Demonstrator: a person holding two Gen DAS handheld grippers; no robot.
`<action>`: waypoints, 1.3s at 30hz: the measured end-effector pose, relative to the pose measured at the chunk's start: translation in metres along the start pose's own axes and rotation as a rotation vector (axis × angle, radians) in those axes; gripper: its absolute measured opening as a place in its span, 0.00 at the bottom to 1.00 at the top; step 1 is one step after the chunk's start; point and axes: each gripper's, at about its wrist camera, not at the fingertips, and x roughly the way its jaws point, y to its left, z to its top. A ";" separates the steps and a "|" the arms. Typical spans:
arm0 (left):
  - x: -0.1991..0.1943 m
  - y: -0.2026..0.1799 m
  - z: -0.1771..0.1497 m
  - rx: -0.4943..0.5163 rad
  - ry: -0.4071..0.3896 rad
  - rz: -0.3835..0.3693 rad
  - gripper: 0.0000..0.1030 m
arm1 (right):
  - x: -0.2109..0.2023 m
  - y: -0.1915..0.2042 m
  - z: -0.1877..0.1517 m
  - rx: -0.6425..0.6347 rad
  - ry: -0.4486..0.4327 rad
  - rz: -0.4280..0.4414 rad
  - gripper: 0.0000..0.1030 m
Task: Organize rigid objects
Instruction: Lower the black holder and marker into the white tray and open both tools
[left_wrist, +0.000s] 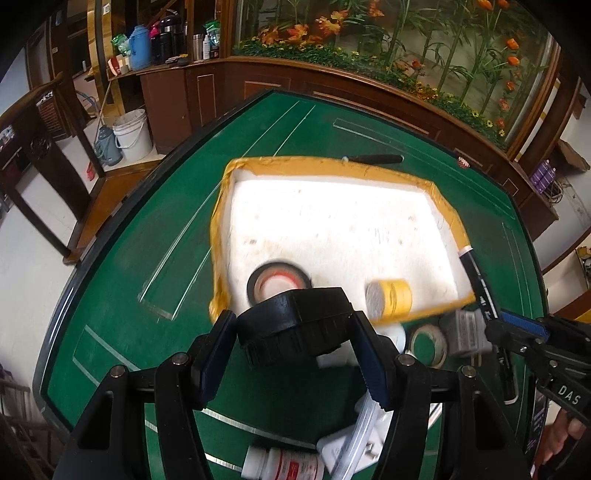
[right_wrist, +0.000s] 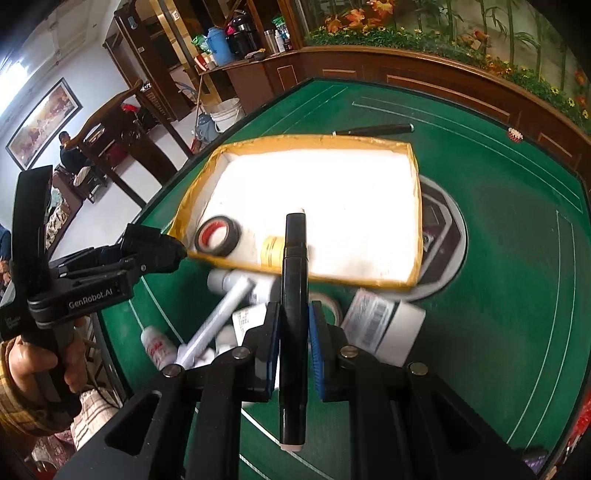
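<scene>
Green card table (right_wrist: 498, 258): shallow tray (left_wrist: 332, 166), yellow-taped rim, holding a black tape roll (left_wrist: 277, 282) and a yellow tape roll (left_wrist: 391, 297). Left gripper (left_wrist: 295, 354): jaws partly open, clamped on a black round lid (left_wrist: 295, 321), above the tray's near edge. Right gripper (right_wrist: 293, 350): jaws nearly closed on a black marker (right_wrist: 293, 295), just short of the tray. Step: carrying both to the tray. Next: clear the rim, lower, release. Bottles (right_wrist: 384, 328) await beside it

Matt green felt on table (left_wrist: 122, 258); glossy yellow tape round white foam tray (right_wrist: 415, 206); shiny black plastic marker (right_wrist: 293, 280); dark polished wood counter (left_wrist: 295, 79).
</scene>
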 end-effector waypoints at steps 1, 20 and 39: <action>0.003 -0.002 0.005 0.003 0.001 -0.005 0.65 | 0.003 -0.001 0.005 0.006 -0.003 -0.002 0.14; 0.090 -0.038 0.046 0.092 0.102 -0.060 0.65 | 0.069 -0.033 0.058 0.106 0.018 -0.070 0.14; 0.089 -0.038 0.031 0.110 0.093 -0.085 0.65 | 0.113 -0.043 0.072 0.104 0.030 -0.080 0.14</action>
